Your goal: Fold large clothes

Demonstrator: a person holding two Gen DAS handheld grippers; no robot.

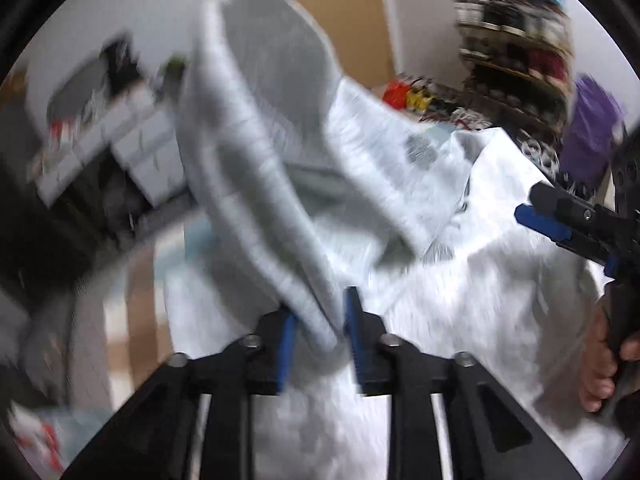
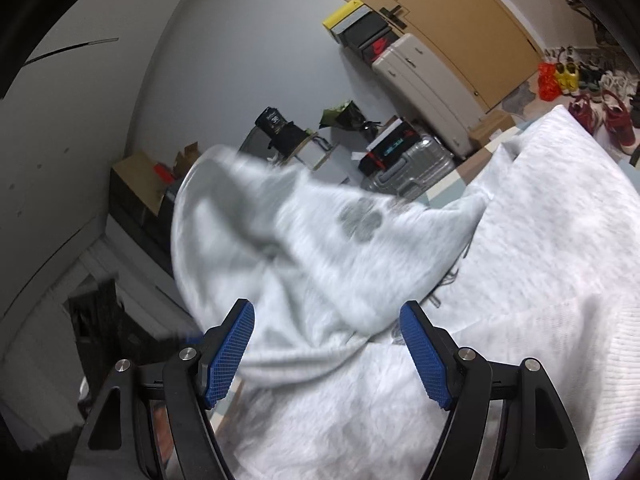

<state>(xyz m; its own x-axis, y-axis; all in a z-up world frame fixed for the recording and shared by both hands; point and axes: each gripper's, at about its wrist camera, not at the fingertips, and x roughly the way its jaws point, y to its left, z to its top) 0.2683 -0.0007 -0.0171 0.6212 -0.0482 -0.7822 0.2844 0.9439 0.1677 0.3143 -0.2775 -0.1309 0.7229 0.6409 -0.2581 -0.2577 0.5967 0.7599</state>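
A large light grey sweatshirt (image 1: 460,288) with a grey paw print (image 1: 420,150) lies spread below both grippers. My left gripper (image 1: 320,332) is shut on the ribbed sleeve cuff (image 1: 256,152) and holds the sleeve lifted over the body of the garment. In the right wrist view the lifted sleeve (image 2: 280,248) hangs across the sweatshirt (image 2: 540,280). My right gripper (image 2: 326,350) is open and empty just above the cloth; it also shows in the left wrist view (image 1: 540,216) at the right, held by a hand.
White drawers (image 2: 424,88), stacked boxes (image 2: 360,32) and a silver suitcase (image 2: 416,160) stand along the wall. Shoes (image 2: 560,76) lie by the wooden door (image 2: 460,12). A shelf rack (image 1: 516,40) and a purple bag (image 1: 592,128) are at the right.
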